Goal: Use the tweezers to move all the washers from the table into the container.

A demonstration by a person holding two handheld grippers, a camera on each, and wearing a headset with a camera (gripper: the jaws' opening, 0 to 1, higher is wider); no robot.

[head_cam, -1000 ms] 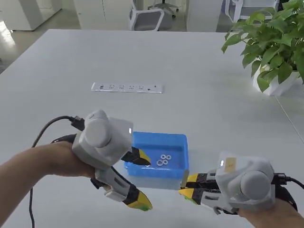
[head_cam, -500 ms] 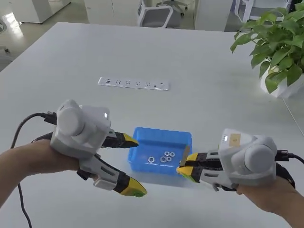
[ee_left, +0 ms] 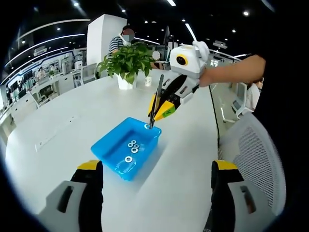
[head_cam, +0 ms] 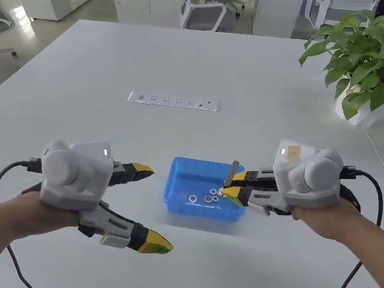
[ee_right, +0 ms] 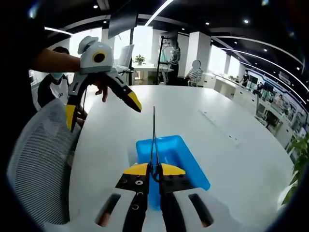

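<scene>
Fingers (ee_right: 140, 170) of the right gripper (head_cam: 227, 192) are clenched on the tweezers (head_cam: 232, 173), over the 3 o'clock side of the blue container (head_cam: 198, 163); the left gripper (head_cam: 150, 207), at its 9 o'clock, is spread wide, grasping nothing. Washers (head_cam: 207, 198) lie clustered inside. Judged light, hard and slippery: pinch across one ring wall. The white surface (head_cam: 180, 60) carries a power strip (head_cam: 174, 102) at 12 o'clock, a plant (head_cam: 354, 60) at 2 o'clock.

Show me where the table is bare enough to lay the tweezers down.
Bare table runs between the power strip and the blue container, beyond the strip to the far edge, and rightward toward the potted plant. Crowded at the container: washers inside, the right gripper holding tweezers over its rim, the open left gripper beside it.
</scene>
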